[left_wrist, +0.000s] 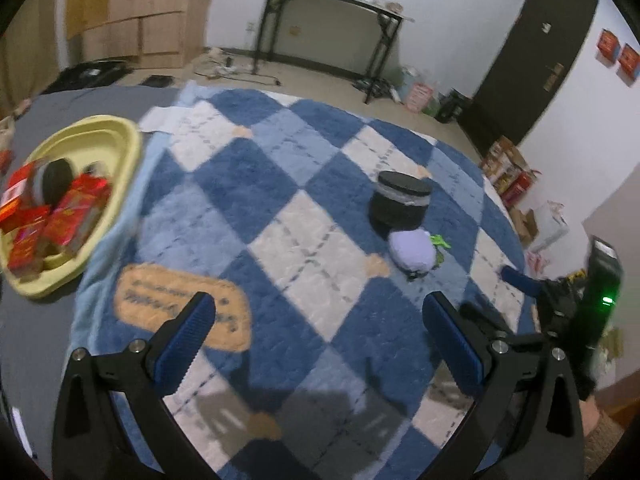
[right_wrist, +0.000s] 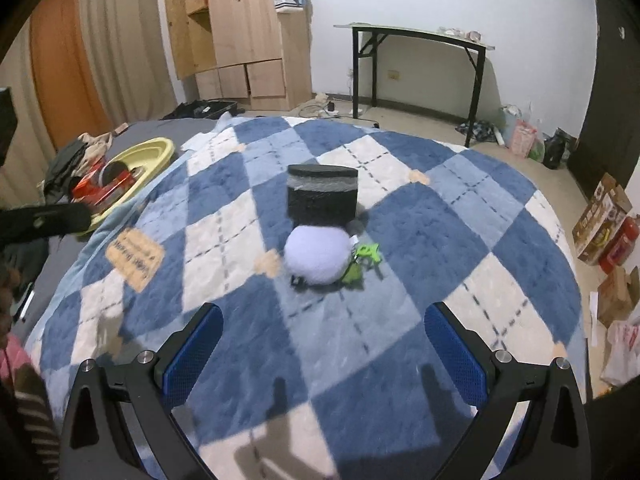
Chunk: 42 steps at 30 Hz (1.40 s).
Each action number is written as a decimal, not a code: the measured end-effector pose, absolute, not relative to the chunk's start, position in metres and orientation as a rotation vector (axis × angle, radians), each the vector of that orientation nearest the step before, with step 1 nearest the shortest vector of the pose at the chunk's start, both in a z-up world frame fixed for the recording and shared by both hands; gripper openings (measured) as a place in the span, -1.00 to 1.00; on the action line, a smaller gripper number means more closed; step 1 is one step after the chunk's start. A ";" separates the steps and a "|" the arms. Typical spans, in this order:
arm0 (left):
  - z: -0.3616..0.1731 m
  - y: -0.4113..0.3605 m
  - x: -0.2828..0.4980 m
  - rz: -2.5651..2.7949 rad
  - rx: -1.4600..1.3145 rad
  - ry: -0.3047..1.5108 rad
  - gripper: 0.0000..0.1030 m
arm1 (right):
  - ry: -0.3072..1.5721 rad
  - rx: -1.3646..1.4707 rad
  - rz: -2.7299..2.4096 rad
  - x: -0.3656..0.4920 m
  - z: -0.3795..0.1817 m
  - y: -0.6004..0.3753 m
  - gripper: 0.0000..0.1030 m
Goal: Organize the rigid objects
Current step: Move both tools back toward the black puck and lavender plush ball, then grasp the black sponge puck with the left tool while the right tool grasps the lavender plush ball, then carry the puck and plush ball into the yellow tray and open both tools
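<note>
In the left wrist view, the left hand-held gripper [left_wrist: 318, 354] hangs over the blue and white checked fleece blanket [left_wrist: 256, 184] with its jaws wide apart and nothing between them. A pale yellow plastic basin [left_wrist: 132, 148] stands at the left edge of the blanket and already carries red cardboard boxes [left_wrist: 60, 216] and one round black tin. A black round tin with a grey band [left_wrist: 400, 204] stands near the middle of the blanket, and a soft lilac plush toy [left_wrist: 414, 249] touches its near side. In the right wrist view, the right hand-held gripper [right_wrist: 324, 354] is also open and empty and looks straight at this tin [right_wrist: 322, 196] behind the plush toy [right_wrist: 318, 256]. I judge the sorting is nearly finished; the next move should reach over the toy and close on the tin only.
</note>
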<state>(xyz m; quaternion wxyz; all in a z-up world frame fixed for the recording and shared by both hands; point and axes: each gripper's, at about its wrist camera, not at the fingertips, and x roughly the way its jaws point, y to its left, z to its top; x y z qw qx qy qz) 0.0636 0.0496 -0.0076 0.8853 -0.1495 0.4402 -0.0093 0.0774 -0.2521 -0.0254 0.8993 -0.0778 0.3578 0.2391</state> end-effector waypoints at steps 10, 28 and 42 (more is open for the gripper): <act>-0.012 0.039 0.155 -0.189 -0.255 0.967 1.00 | 0.704 -0.190 0.505 0.142 -0.064 -0.217 0.84; -0.076 -0.010 0.254 -0.311 -0.320 1.034 0.65 | 0.727 -0.151 0.583 0.178 -0.105 -0.202 0.14; 0.022 0.106 0.181 -0.144 -0.279 0.838 0.34 | 0.678 -0.164 0.599 0.155 -0.082 -0.200 0.08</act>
